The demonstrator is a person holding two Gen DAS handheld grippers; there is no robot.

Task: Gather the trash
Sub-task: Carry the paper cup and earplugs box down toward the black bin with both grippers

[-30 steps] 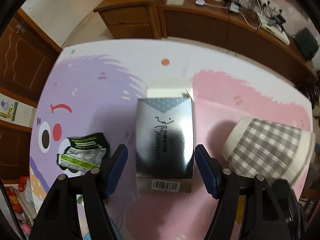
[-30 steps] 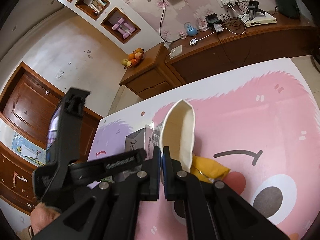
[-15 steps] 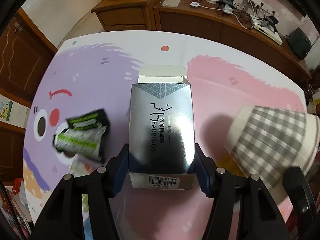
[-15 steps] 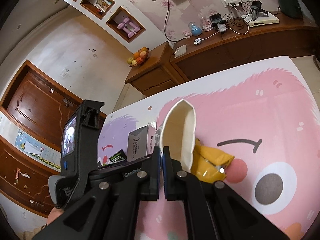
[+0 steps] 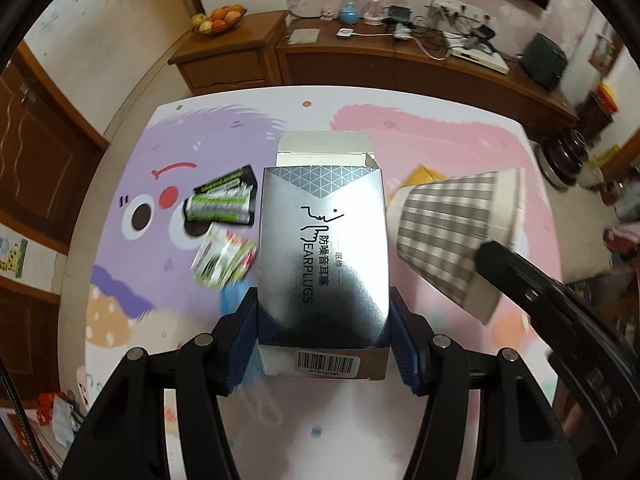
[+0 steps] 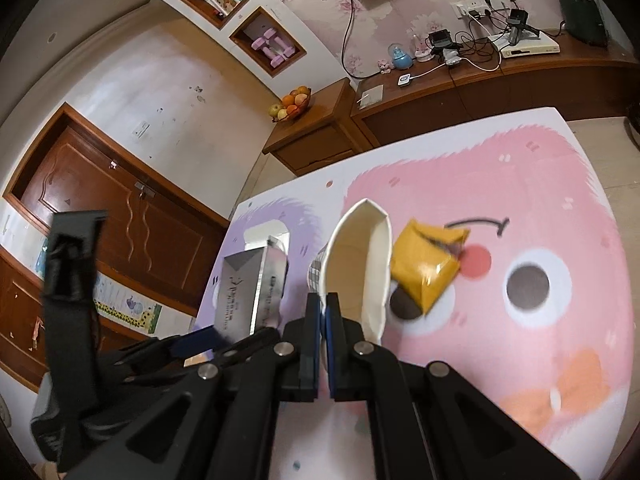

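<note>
My left gripper is shut on a silver earplugs box, its blue pads pressing on the box's two sides. The box hangs above the cartoon-printed table cover with its top flap open. My right gripper is shut on the rim of a grey-checked paper cup, also held off the table. That cup shows to the right of the box in the left wrist view. The box appears left of the cup in the right wrist view.
On the table lie a green-and-black wrapper, a blurred white-green wrapper and a crumpled yellow wrapper. Wooden cabinets with a fruit bowl and cables stand behind the table. A brown door is at the left.
My left gripper closed on the earplugs box and lifted it off the table. The right gripper rose with the cup; the table looks farther away in both views.
</note>
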